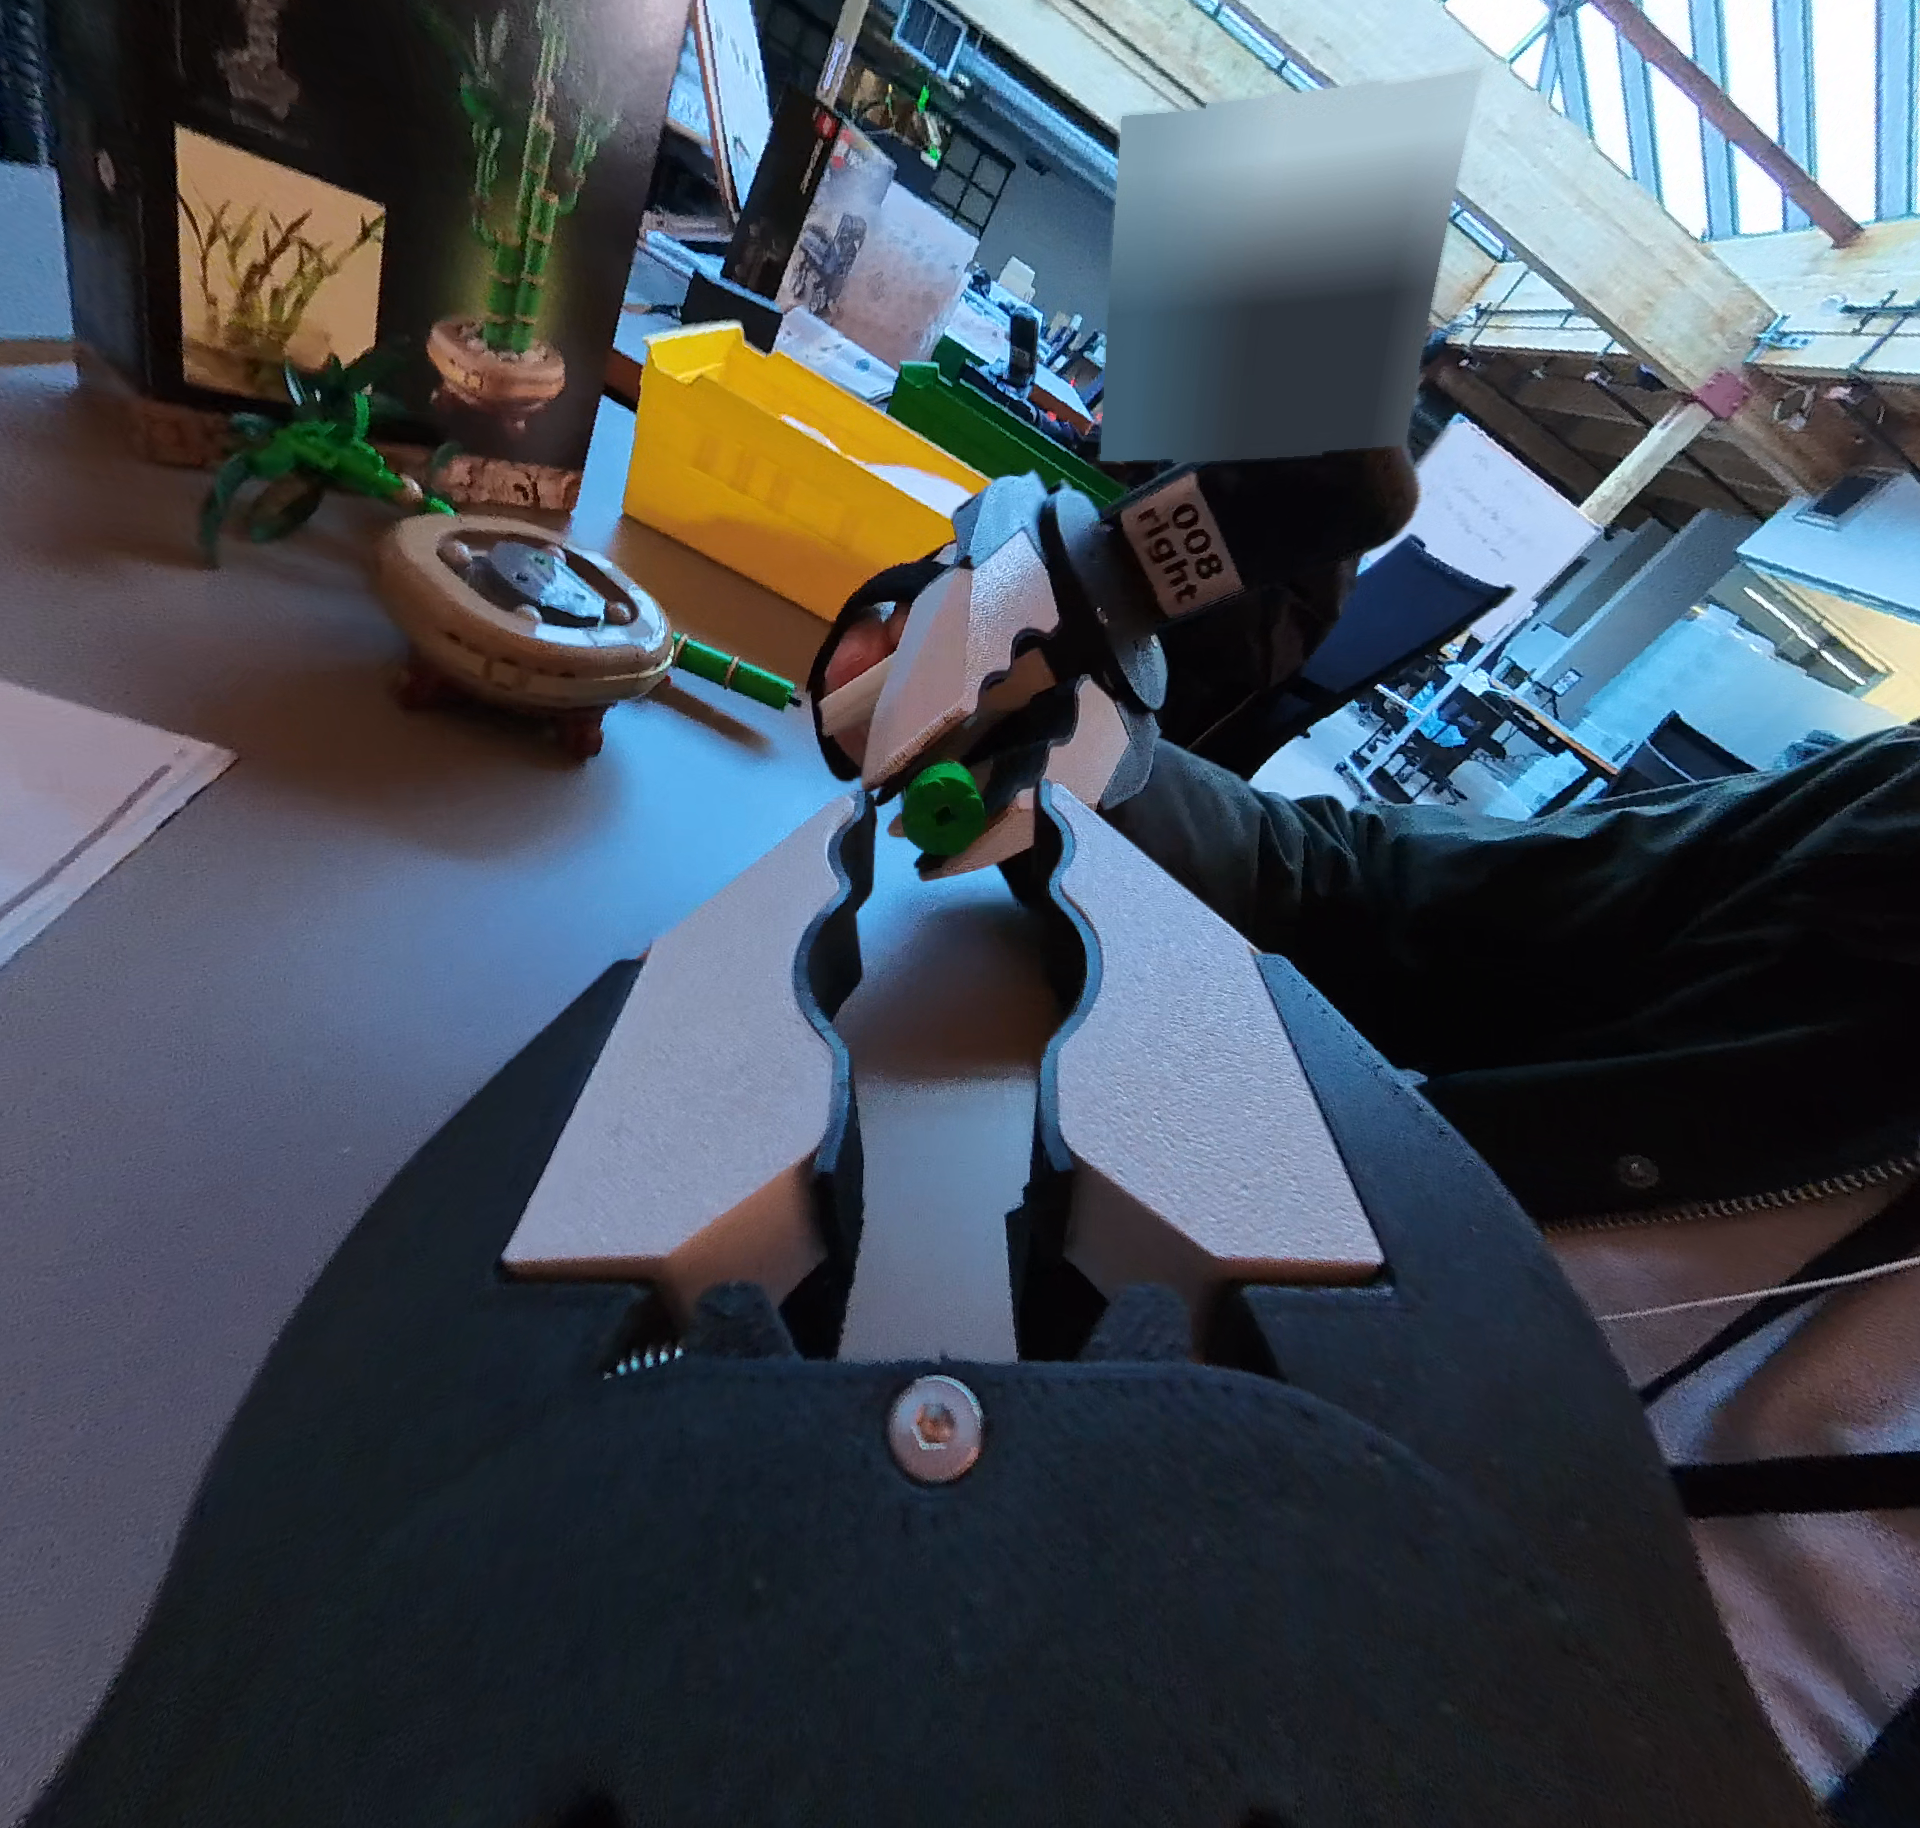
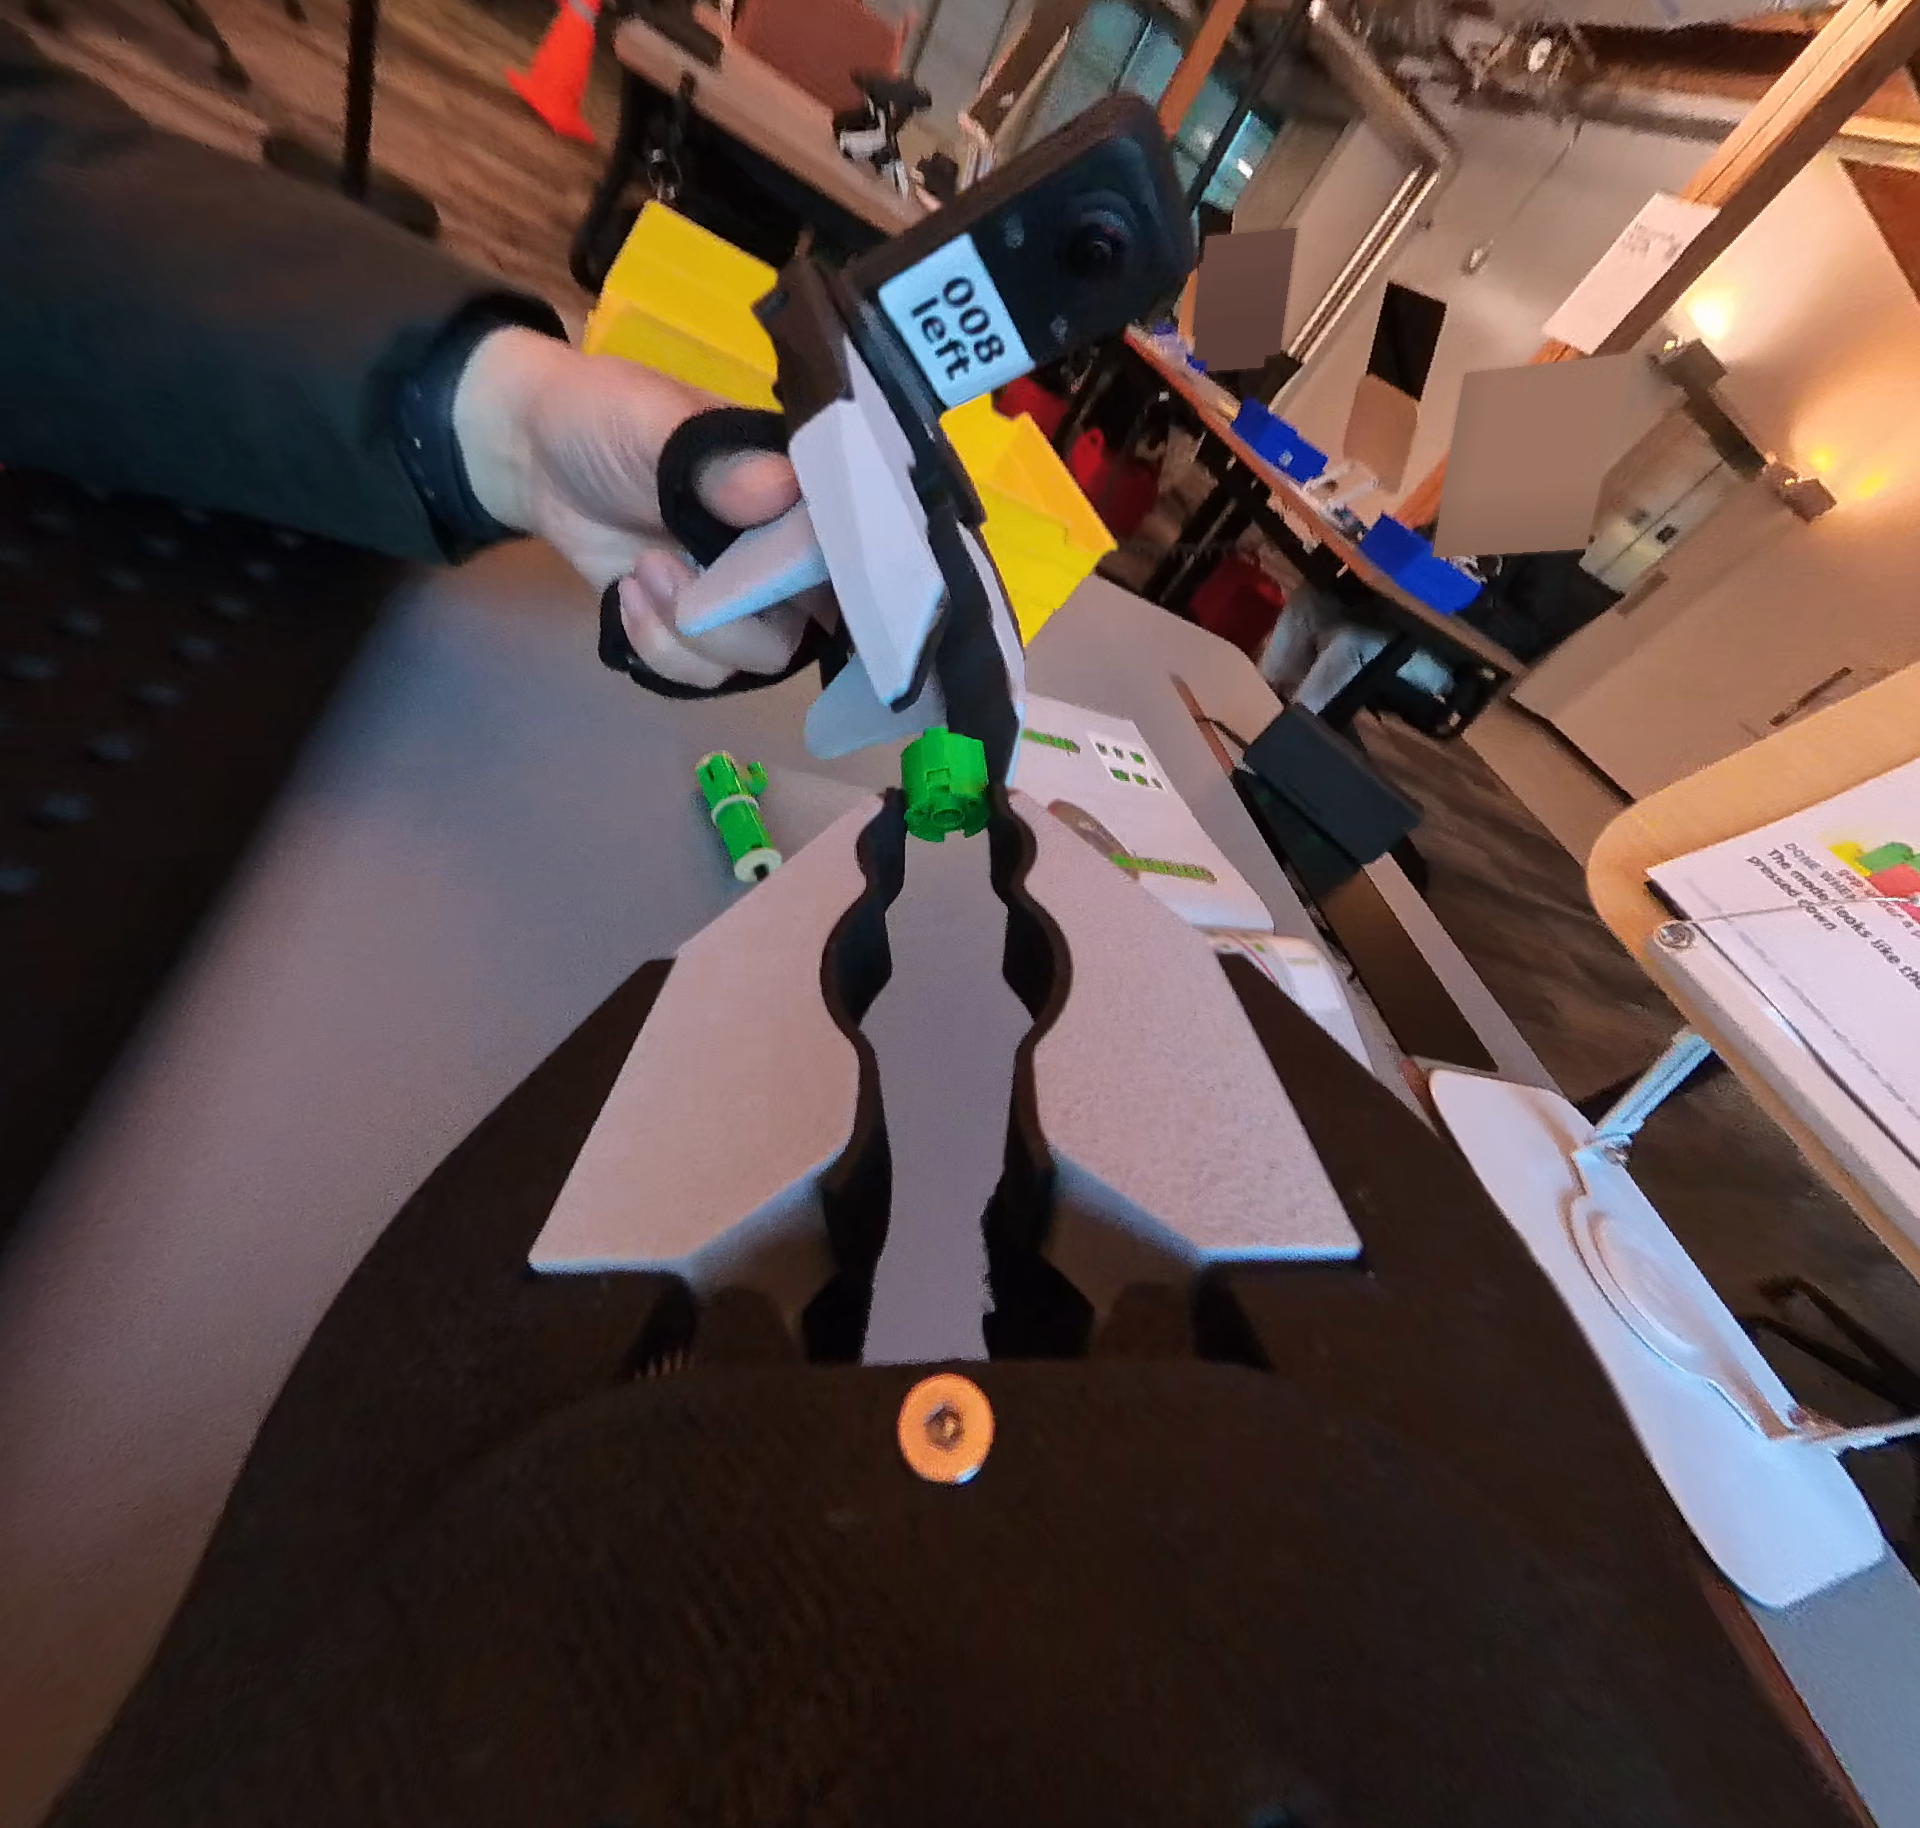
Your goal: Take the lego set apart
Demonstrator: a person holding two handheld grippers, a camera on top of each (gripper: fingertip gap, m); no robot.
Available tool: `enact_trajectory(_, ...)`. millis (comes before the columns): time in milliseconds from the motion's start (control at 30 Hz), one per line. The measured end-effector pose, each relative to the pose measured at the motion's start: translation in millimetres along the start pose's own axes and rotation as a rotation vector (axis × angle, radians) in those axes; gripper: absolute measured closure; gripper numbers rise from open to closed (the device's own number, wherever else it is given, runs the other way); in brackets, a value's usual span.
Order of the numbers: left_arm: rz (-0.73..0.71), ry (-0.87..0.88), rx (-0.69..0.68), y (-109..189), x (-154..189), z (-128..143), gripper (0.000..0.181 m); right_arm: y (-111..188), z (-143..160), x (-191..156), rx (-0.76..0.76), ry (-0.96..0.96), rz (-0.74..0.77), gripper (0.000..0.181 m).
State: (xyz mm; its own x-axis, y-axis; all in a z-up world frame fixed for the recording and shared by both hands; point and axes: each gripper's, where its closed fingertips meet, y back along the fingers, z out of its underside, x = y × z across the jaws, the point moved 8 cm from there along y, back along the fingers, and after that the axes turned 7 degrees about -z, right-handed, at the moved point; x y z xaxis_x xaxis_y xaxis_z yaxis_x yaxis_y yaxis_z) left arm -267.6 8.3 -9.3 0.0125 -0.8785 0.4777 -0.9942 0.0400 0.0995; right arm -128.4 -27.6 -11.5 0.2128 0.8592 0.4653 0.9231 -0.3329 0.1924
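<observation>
The right hand-held gripper [image 2: 940, 802] pinches a small green round lego piece [image 2: 942, 779] at its fingertips, the piece's axis pointing toward the left hand-held gripper [image 1: 951, 804]. That gripper stands released, tips just short of the piece and meeting it almost head-on.

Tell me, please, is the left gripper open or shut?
Open: the left gripper has a gap between its fingers, showing the table; the right gripper holds the green piece.

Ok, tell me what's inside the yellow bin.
Something white shows above the bin front wall. That wall covers the rest of the inside.
</observation>
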Motion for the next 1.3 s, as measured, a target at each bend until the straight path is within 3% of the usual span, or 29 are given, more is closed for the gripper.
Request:
enact_trajectory(100,-0.018,0.032,-0.048,-3,-7,6,0.155,-3,3,-2,-0.039,0.024,0.000,0.166)
enact_trajectory(167,-0.013,0.026,-0.064,-5,-7,8,0.167,-4,5,-2,-0.066,0.051,0.005,0.166)
enact_trajectory(333,-0.053,-0.055,-0.074,-4,-5,7,0.168,-4,6,-2,-0.041,0.020,-0.006,0.166)
enact_trajectory(467,-0.068,-0.210,0.007,2,3,0,0.167,7,6,14,0.151,-0.421,-0.134,0.149)
enact_trajectory(567,-0.077,-0.387,0.073,8,14,-4,0.167,15,8,28,0.376,-0.910,-0.353,0.148)
enact_trajectory(633,-0.096,-0.461,0.092,9,19,-4,0.167,13,14,31,0.434,-1.064,-0.431,0.148)
enact_trajectory(867,-0.013,-0.376,0.065,5,20,-2,0.167,-1,6,16,0.381,-0.974,-0.459,0.162)
enact_trajectory(1033,-0.014,-0.341,0.051,5,16,-2,0.168,-2,9,17,0.370,-0.998,-0.456,0.162)
enact_trajectory(1300,-0.122,-0.399,0.026,2,11,1,0.167,-2,16,19,0.310,-1.050,-0.416,0.168)
